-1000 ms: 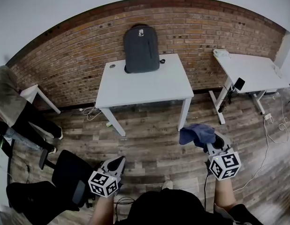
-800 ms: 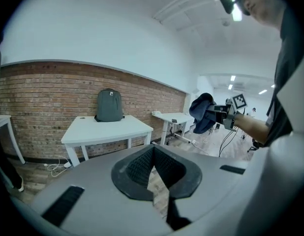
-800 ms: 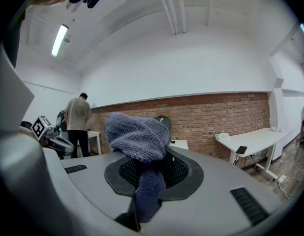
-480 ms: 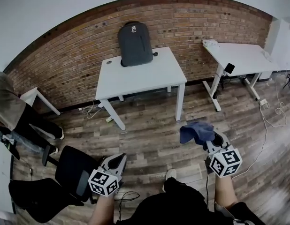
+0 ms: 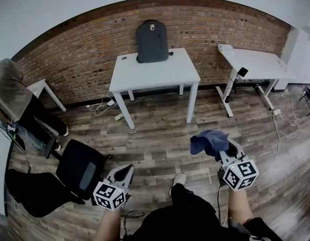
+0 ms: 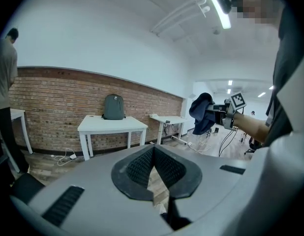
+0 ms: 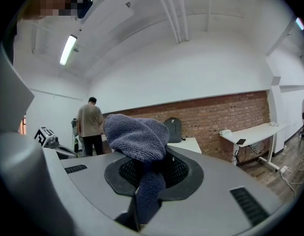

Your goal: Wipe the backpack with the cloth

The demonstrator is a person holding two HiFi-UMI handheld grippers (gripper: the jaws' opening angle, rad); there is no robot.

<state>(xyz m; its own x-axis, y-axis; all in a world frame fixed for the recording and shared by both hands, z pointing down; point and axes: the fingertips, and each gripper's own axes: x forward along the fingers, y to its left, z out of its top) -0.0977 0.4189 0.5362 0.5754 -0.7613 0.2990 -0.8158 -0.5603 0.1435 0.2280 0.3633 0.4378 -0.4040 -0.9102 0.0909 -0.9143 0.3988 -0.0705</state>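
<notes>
- Hanging from the right gripper (image 5: pixel 221 152), a blue-grey terry cloth (image 5: pixel 209 140) is pinched between the closed jaws (its bulk flops over the jaw tips and hides them from above).
- The left gripper (image 5: pixel 125 171) sits at 7 o'clock in the head view, jaws brought together with nothing between them.
- The dark grey backpack (image 5: pixel 152 40) stands upright at 12 o'clock, on the back edge of a white table (image 5: pixel 156 75) and leaning on the brick wall (image 5: pixel 69 59). It is well apart from both grippers.
- Wood-plank floor (image 5: pixel 155 134) lies between the grippers and the table.
- A black office chair (image 5: pixel 79 168) stands at 8 o'clock, just beside the left gripper.
- A second white desk (image 5: pixel 258 64) stands at 2 o'clock, with a dark phone-like thing (image 5: pixel 242 72) at its near edge (too small to tell for certain).
- Cables (image 5: pixel 290 127) trail on the floor at 3 o'clock.
- Another person (image 5: pixel 14 102) stands at 9 o'clock, by the wall.
</notes>
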